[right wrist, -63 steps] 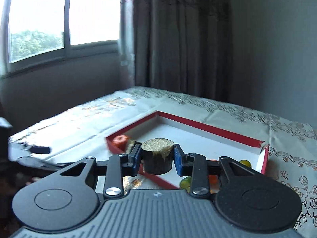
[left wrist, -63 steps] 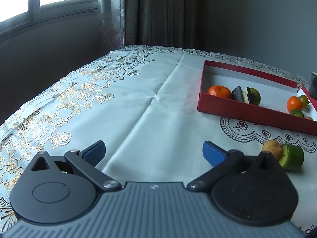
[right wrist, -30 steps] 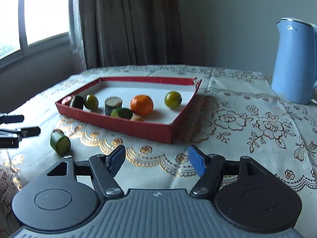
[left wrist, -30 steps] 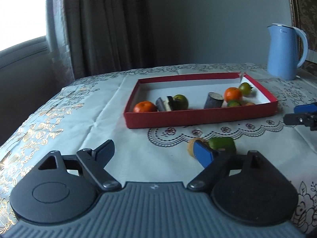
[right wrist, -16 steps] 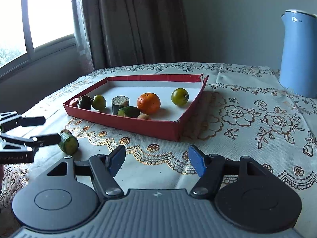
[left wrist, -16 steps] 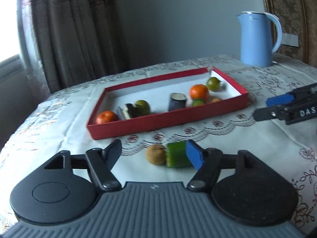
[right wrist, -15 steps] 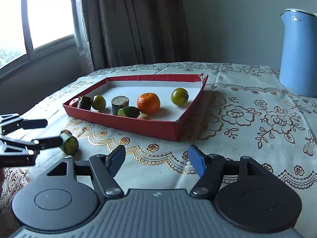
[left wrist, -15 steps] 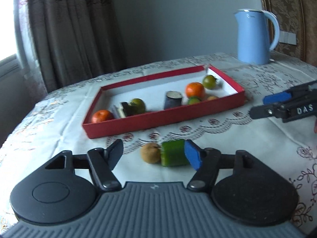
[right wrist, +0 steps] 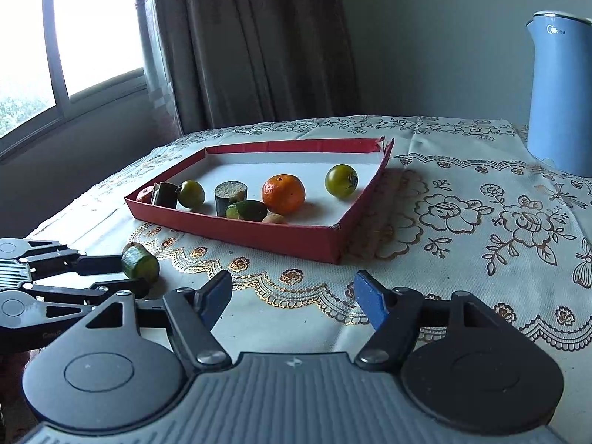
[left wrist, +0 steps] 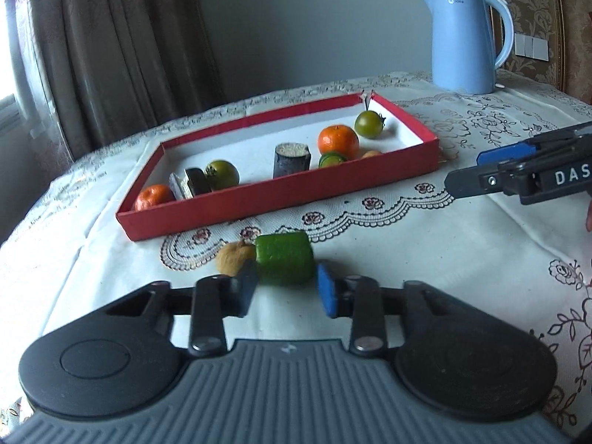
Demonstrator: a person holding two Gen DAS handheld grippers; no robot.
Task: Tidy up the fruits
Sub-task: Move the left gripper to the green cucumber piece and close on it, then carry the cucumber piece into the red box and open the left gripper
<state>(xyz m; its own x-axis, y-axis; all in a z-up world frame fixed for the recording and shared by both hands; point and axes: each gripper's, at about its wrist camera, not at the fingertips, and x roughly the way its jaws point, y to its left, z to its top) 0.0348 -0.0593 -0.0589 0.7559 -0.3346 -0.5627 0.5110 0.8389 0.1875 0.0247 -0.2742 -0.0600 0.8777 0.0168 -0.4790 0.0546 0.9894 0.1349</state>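
On the desk [left wrist: 425, 259], just before the red tray [left wrist: 281, 188], a green cucumber piece [left wrist: 285, 261] is clamped by the left tongs [left wrist: 285, 288], beside a small brown fruit [left wrist: 233, 257]. The right tongs [right wrist: 292, 298] are held wide and empty. A blue kettle [left wrist: 468, 40] is noted behind the tray.

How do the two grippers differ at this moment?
The left gripper has just closed on the green cucumber chunk; the right gripper is open, holding nothing. The left sits beside the small brown fruit; the right hangs over bare tablecloth. Both have blue pads.
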